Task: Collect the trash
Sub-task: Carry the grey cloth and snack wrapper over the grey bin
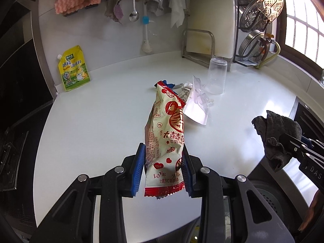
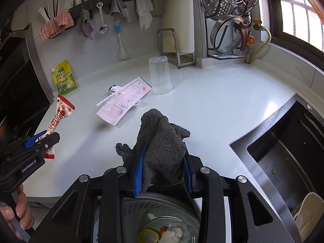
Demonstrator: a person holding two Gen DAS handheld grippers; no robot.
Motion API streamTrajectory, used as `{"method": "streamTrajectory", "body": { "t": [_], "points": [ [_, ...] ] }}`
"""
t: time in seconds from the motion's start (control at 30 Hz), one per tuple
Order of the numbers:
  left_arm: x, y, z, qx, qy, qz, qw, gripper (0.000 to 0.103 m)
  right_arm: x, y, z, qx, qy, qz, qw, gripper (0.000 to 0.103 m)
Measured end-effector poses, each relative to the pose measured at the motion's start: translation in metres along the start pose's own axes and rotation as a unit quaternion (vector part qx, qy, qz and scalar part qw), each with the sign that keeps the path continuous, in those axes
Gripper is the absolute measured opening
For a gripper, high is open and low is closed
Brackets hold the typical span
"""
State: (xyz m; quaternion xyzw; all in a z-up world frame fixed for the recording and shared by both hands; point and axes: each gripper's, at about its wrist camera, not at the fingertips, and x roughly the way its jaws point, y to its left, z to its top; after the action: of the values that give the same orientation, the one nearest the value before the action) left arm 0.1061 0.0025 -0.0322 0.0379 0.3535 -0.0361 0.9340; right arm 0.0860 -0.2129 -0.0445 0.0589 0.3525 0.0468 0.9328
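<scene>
My left gripper [image 1: 163,169] is shut on a red and cream snack wrapper [image 1: 165,133], which sticks up and forward above the white counter [image 1: 101,121]. From the right wrist view the same wrapper [image 2: 60,113] and left gripper [image 2: 43,138] appear at the left. My right gripper [image 2: 163,167] is shut on a dark grey cloth [image 2: 162,145], seen also at the right edge of the left wrist view as a cloth [image 1: 273,135]. On the counter lie a clear and pink plastic package [image 2: 123,103], a small crumpled scrap [image 2: 113,88] and an upturned clear cup [image 2: 161,75].
A perforated bin [image 2: 158,222] with rubbish inside sits below the counter's front edge, under my right gripper. A yellow seasoning pouch [image 2: 64,78] leans on the back wall. A steel sink [image 2: 283,154] lies at the right. Racks with lids [image 2: 230,14] and hanging cloths line the back.
</scene>
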Motion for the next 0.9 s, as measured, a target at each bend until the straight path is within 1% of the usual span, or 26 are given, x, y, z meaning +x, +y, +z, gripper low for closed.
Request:
{"method": "streamTrajectory", "body": {
  "t": [0.2,0.4,0.53,0.73,0.9],
  "points": [
    [-0.033,-0.008,-0.029,0.007,0.0,-0.016,0.9998,0.033,-0.034,0.008,-0.036,0.006,-0.006,0.001,1.0,0.032],
    [-0.054,-0.021,-0.06,0.017,0.004,-0.03,0.9994,0.033,-0.059,0.014,-0.072,0.01,-0.003,0.002,1.0,0.032],
    [-0.062,-0.032,-0.078,0.033,0.007,-0.037,0.9987,0.033,-0.072,0.013,-0.095,0.016,0.002,0.003,1.0,0.032],
    [-0.069,-0.043,-0.102,0.043,0.014,-0.048,0.9978,0.033,-0.083,0.009,-0.124,0.019,0.013,0.003,1.0,0.032],
    [-0.066,-0.049,-0.121,0.049,0.035,-0.056,0.9966,0.033,-0.085,0.007,-0.141,0.022,0.023,0.006,0.999,0.032]
  ]
}}
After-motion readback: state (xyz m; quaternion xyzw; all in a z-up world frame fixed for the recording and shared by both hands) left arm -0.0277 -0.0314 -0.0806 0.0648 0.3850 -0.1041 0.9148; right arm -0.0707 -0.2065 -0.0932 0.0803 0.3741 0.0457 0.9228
